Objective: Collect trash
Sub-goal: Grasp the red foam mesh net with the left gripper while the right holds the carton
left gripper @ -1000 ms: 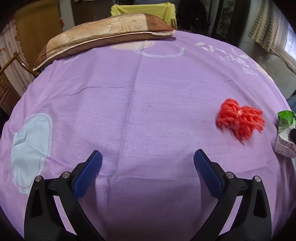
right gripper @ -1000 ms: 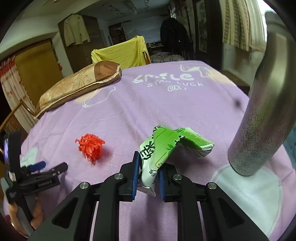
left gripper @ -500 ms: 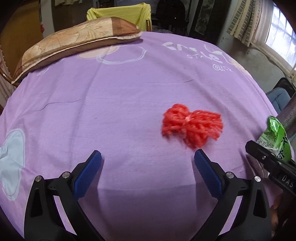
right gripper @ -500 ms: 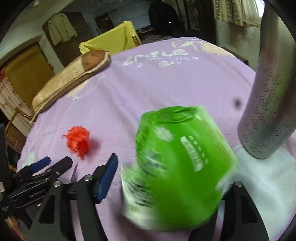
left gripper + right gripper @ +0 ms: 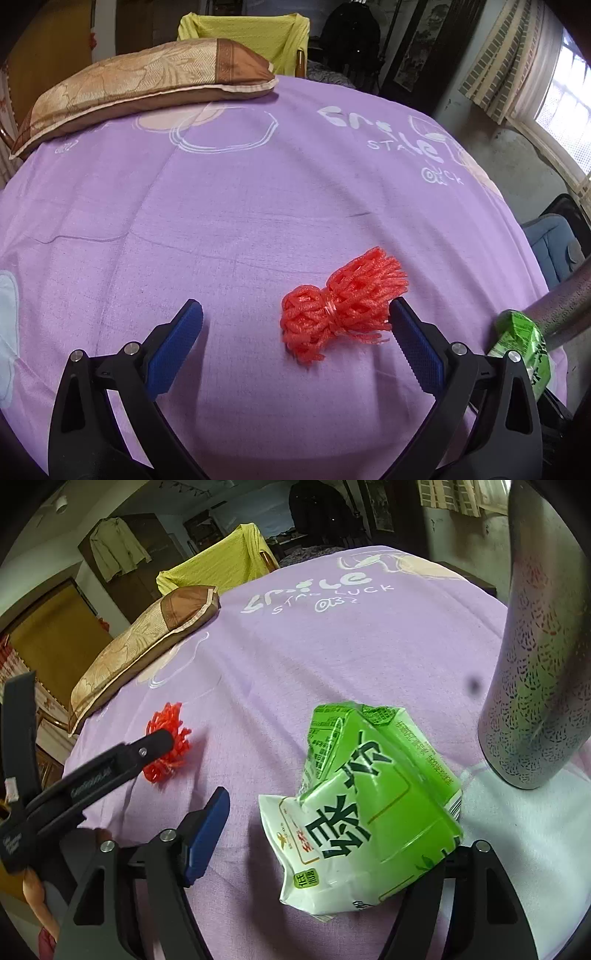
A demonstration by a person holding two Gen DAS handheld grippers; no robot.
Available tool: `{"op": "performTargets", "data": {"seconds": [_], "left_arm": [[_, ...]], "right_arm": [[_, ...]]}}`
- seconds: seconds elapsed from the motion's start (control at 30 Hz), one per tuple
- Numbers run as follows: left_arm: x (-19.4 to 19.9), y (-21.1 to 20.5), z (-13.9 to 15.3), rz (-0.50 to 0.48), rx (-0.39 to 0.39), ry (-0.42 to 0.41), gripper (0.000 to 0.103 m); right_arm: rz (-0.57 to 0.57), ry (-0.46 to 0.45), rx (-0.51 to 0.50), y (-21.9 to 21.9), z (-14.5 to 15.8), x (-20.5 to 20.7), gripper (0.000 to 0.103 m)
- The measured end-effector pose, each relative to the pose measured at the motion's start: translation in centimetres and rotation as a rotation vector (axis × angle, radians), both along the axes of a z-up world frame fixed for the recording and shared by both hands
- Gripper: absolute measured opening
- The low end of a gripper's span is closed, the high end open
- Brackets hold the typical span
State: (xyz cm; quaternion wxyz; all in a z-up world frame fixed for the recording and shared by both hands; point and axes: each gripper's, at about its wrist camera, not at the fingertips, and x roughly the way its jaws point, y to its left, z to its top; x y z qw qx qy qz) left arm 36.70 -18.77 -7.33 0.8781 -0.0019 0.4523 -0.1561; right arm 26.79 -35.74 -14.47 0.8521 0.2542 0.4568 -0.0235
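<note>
Since a second before, the right claw (image 5: pixel 325 834) had spread wide, releasing the green carton (image 5: pixel 373 808), while the wide-open left claw (image 5: pixel 295 343) bracketed the uncollected red foam net (image 5: pixel 341 302) low centre on the bed (image 5: pixel 258 206).

Bed (image 5: pixel 258 206): I am seeing broad bare purple sheet lying between the pillow (image 5: pixel 140 85) at the far edge and the red mesh bundle (image 5: pixel 340 306). Right side: metal flask (image 5: pixel 543 657) standing upright, green carton (image 5: pixel 369 812) lying just beside it, narrowing passage there.
</note>
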Motion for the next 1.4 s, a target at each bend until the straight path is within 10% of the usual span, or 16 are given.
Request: {"op": "performTargets", "data": {"seconds": [0.37,1.4], "left_arm": [[2.0,4.3,0.3,0.061,0.056,-0.095,0.097],[5.8,4.8,-1.6,0.105,0.083,-0.029,0.097]], "right_arm": [[0.024,0.003,-0.045,0.6,0.1,0.1,0.077],[0.072,0.000,-0.098,1.9,0.1,0.6,0.092]]}}
